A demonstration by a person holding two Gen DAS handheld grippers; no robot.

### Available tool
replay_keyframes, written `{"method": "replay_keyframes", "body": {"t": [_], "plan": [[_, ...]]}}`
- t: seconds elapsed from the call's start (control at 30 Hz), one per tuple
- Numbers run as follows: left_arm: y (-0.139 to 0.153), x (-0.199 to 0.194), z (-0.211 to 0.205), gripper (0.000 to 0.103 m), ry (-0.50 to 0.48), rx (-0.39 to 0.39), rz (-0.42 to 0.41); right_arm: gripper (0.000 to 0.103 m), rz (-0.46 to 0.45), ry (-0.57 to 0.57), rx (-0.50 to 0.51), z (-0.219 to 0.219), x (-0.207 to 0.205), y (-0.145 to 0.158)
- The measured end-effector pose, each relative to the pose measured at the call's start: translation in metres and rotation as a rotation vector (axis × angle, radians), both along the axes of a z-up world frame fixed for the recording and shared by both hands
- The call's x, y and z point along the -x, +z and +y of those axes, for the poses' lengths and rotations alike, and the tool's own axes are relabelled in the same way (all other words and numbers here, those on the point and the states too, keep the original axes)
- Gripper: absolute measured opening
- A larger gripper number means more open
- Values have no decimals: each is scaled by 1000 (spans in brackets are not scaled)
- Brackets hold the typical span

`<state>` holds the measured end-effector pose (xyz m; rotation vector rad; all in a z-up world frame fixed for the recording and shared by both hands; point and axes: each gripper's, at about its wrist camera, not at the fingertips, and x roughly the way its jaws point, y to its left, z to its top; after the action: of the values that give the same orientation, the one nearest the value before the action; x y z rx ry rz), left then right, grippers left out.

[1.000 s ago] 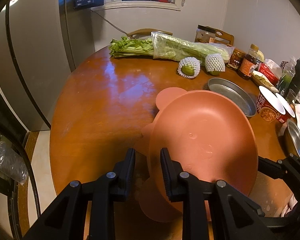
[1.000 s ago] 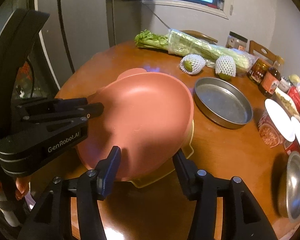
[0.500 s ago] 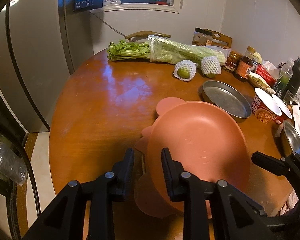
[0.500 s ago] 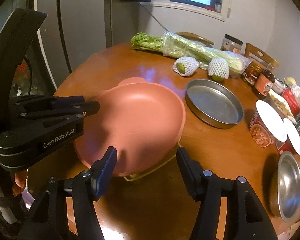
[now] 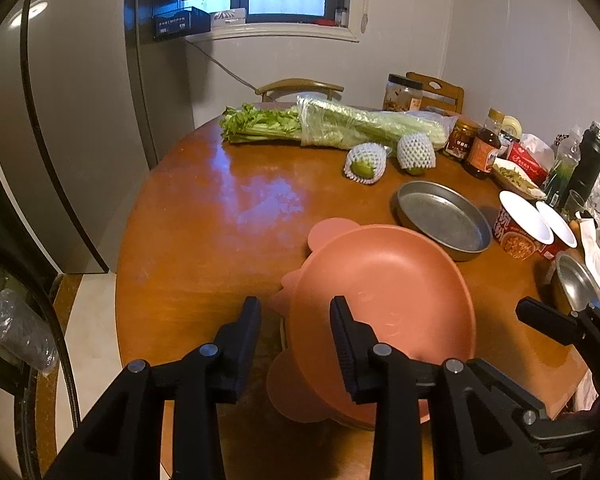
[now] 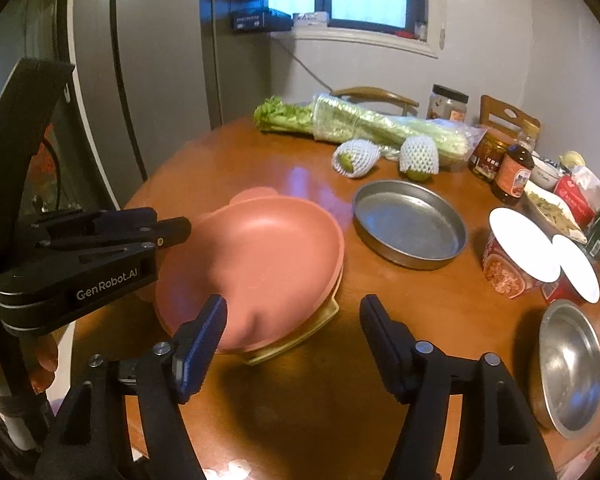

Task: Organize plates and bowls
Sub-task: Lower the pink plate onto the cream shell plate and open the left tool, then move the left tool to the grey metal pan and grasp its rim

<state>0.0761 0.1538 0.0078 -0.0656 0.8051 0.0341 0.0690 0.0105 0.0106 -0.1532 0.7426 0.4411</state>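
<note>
A grey refrigerator (image 6: 148, 80) stands beside the round, glossy wooden table (image 5: 220, 216). Near its front edge a matte pink bear-eared plate (image 5: 380, 292) rests on a pale yellow plate (image 6: 300, 340). Behind sits a round metal pan (image 6: 410, 224). The left gripper (image 5: 294, 320) and the right gripper (image 6: 292, 320) both gape wide, empty.
</note>
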Motion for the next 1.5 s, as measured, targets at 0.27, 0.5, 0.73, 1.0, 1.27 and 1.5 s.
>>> {"method": "replay_keyframes", "body": {"t": [0.27,0.5,0.73,1.0,1.27,1.5], "plan": [[11,6,-16,36,-31,-6,-23,76,32,-9,-156,-27,4,12],[19,8,-32,37,-63,-9,-33,77,50,-36,-216,-48,5,18],[26,3,-50,37,-91,-12,-38,77,26,-106,-208,-72,4,24],[32,-11,-74,38,-128,-21,-44,77,26,-187,-210,-96,-7,24],[32,-41,-91,40,-155,-50,-24,77,67,-243,-250,-111,-30,13],[27,-74,-98,41,-183,-44,19,77,130,-244,-284,-110,-58,-2]]}}
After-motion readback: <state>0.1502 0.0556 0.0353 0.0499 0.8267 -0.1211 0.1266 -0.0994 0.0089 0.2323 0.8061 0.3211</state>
